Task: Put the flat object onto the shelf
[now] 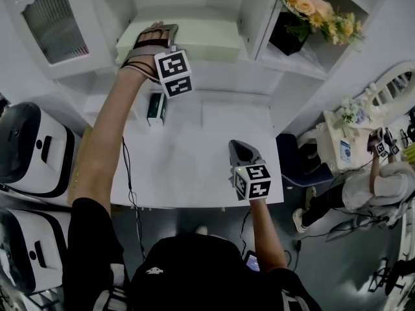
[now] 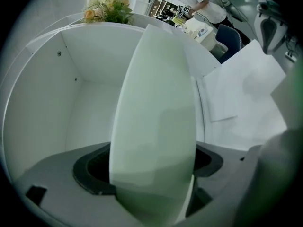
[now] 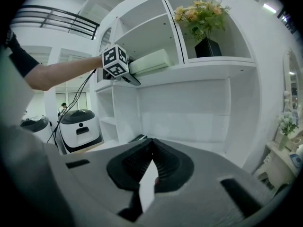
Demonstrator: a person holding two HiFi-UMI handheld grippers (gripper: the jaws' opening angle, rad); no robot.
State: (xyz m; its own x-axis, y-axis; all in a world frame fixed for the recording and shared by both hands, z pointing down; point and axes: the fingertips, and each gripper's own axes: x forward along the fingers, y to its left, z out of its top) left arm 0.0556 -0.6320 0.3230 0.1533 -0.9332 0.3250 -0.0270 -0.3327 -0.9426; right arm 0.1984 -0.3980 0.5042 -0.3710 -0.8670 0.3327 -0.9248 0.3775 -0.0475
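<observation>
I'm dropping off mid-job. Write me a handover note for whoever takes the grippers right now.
Left gripper: shut on the pale green flat object, up inside the shelf compartment.
Right gripper: fingers together, holding nothing, above the white table.
Done: the object is in the compartment and appears to lie on the shelf board.
Left: open the left fingers, then draw that gripper out without dragging the object along.
</observation>
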